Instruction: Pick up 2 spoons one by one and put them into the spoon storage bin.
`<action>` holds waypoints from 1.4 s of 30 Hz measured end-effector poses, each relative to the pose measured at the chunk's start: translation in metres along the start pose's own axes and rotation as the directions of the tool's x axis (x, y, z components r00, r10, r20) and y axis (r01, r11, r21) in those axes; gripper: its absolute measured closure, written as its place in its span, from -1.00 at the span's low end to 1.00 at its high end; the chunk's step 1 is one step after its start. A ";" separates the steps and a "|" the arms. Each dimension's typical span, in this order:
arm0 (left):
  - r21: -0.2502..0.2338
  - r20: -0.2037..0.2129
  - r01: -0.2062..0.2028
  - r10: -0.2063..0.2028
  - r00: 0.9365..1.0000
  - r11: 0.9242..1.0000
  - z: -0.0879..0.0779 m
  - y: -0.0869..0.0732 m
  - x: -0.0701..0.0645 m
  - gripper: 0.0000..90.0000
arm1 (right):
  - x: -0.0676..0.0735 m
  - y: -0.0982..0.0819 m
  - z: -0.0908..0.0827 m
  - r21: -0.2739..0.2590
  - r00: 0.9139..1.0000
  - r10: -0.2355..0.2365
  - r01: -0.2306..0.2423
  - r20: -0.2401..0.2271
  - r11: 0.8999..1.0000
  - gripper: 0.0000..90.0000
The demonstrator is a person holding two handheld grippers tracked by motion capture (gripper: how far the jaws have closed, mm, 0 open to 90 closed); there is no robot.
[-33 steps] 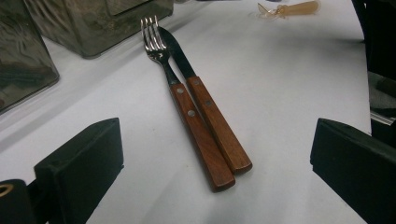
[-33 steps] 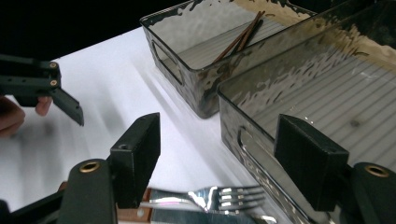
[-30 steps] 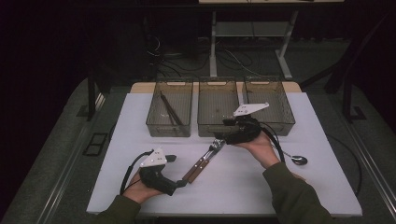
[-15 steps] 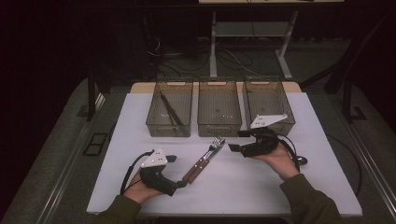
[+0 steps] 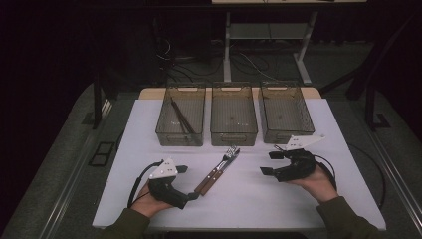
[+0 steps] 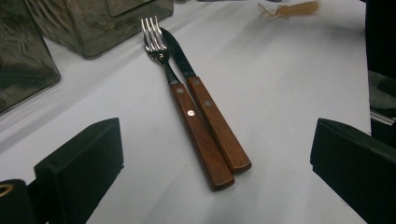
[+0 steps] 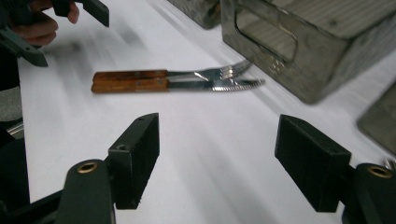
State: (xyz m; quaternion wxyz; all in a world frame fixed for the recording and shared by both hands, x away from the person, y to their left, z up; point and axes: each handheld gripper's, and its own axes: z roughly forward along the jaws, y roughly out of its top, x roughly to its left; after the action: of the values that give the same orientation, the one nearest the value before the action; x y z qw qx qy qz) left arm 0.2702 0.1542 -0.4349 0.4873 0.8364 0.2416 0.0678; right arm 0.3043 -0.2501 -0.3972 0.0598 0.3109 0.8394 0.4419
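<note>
the left hand-held gripper rests low on the white tabletop exactly where it was a second ago, its jaws spread wide and empty, pointing at the butt ends of the cutlery. just ahead of it the wooden-handled steel fork and the wooden-handled steel knife lie side by side, handles touching, tips aimed at the middle one of three smoked clear plastic bins; neither has shifted. the right hand-held gripper was a second ago right over the fork's tines; it has since pulled away to the right and now sits well apart from the cutlery, in front of the right bin, jaws wide apart with nothing between them.
</note>
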 end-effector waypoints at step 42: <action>0.008 -0.004 -0.012 0.012 1.000 1.000 0.001 0.000 0.000 -0.97 | -0.036 -0.103 -0.085 0.165 0.985 0.087 -0.111 0.146 0.980 0.06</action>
State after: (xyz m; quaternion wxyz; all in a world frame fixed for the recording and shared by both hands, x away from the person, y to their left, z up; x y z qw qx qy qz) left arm 0.2708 0.1535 -0.4349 0.4831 0.8397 0.2376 0.0713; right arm 0.2525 -0.3734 -0.4330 0.0683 0.3864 0.8518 0.3472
